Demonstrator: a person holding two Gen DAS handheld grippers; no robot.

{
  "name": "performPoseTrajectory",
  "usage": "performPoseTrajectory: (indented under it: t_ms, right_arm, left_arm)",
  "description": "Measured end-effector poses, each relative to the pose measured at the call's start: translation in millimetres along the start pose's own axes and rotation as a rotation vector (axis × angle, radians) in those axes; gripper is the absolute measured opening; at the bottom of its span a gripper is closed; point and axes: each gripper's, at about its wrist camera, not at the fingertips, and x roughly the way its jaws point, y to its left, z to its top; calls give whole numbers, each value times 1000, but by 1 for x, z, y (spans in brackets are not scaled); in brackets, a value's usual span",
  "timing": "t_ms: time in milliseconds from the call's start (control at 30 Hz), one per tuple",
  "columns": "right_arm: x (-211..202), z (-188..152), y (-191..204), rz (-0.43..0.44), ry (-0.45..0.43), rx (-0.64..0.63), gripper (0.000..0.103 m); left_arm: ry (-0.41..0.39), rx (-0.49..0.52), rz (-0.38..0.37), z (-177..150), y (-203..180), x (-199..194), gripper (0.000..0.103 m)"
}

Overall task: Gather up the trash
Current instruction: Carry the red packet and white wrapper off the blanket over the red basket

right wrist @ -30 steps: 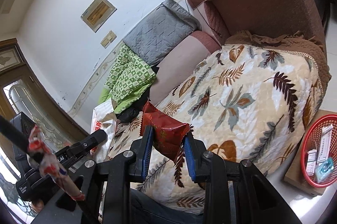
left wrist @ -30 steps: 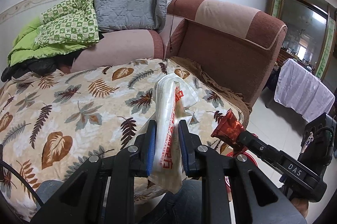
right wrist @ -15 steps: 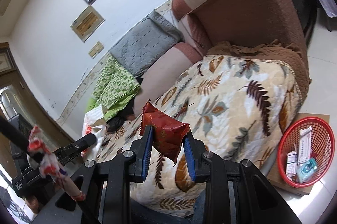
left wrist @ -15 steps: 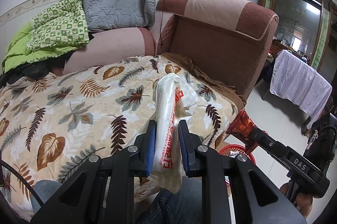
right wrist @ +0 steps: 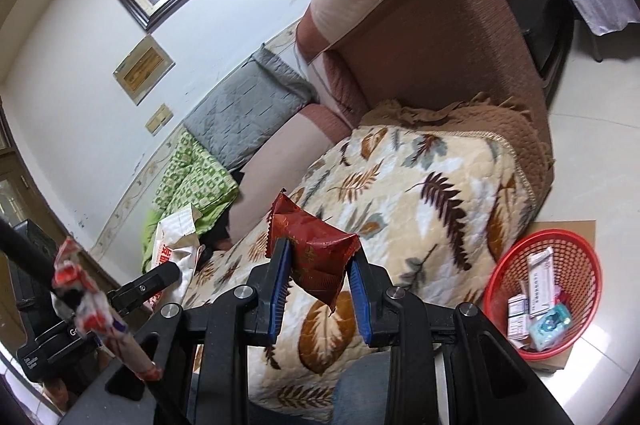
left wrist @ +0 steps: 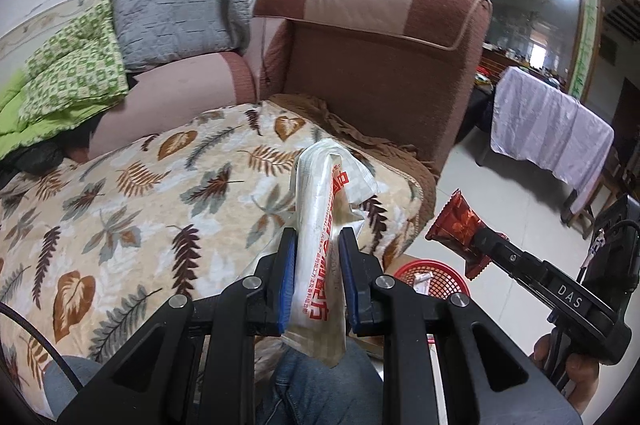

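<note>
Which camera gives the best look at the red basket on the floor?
The right wrist view: the red basket shows whole, with packets inside. In the left wrist view the red basket is mostly hidden behind the left gripper.

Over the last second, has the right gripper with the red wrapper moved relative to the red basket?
Yes. The right gripper, shut on the red wrapper, has swung toward the red basket, which now shows more fully at the right of its view, beside the sofa.
</note>
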Motion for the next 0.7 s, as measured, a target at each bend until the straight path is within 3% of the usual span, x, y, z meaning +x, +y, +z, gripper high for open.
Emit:
performPoseTrajectory:
  t_ms: [333, 533, 700]
  right_arm:
    - [-21, 8, -27, -104, -25, 16, 31]
    - [-32, 12, -60, -188, -47, 71, 32]
    - [-32, 10, -99, -251, -43, 151, 32]
  left_arm:
    - [50, 50, -78, 0, -35, 24, 20]
    - [144, 100, -153, -4, -58, 57, 21]
    - [248, 98, -265, -13, -79, 99, 21]
